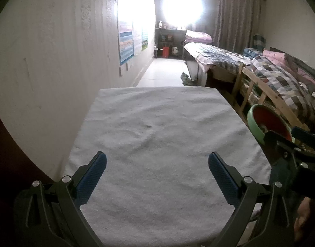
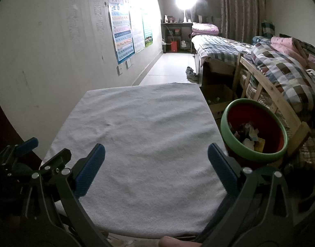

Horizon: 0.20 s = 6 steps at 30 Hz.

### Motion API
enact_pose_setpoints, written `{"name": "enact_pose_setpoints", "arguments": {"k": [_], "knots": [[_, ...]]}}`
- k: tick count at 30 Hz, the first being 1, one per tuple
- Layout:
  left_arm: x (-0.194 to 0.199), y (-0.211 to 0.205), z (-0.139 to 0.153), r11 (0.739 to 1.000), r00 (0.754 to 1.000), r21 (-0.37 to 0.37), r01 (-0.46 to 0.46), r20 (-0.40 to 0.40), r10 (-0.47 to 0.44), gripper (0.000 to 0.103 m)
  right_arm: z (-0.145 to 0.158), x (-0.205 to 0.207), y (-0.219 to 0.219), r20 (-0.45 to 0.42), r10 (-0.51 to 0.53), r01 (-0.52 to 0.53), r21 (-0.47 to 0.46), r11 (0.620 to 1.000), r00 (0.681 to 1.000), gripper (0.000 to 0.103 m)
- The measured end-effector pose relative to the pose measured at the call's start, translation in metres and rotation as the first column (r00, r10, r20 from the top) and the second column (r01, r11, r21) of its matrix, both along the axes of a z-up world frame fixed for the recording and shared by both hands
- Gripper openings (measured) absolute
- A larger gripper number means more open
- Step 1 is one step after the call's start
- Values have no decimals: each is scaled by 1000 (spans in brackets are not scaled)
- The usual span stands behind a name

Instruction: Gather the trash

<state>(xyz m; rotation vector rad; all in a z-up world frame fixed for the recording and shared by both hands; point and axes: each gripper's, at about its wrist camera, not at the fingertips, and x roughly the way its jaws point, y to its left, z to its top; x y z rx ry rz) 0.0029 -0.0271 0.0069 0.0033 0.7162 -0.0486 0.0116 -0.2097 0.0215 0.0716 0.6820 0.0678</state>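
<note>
A red bin with a green rim (image 2: 254, 156) stands to the right of the table and holds several scraps of trash (image 2: 250, 134). It also shows in the left wrist view (image 1: 258, 123), partly hidden by the other gripper. A white towel covers the table (image 1: 157, 133) (image 2: 141, 135), and no trash shows on it. My left gripper (image 1: 157, 160) is open and empty above the table's near edge. My right gripper (image 2: 156, 152) is open and empty above the table's near edge, with the bin just to its right.
A wall runs along the table's left side (image 1: 44, 72). A wooden bed frame with plaid bedding (image 2: 280, 72) stands right of the bin. A cardboard box (image 2: 217, 100) sits on the floor beyond the table. Shoes (image 2: 191, 72) lie in the aisle.
</note>
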Motion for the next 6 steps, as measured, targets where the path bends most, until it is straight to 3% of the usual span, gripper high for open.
{"name": "enact_pose_setpoints", "arguments": {"k": [6], "knots": [[0, -2, -1, 1000, 1000, 12, -5, -5, 5, 95, 0, 0, 0, -1, -2, 2, 2, 1000, 1000, 98]]}}
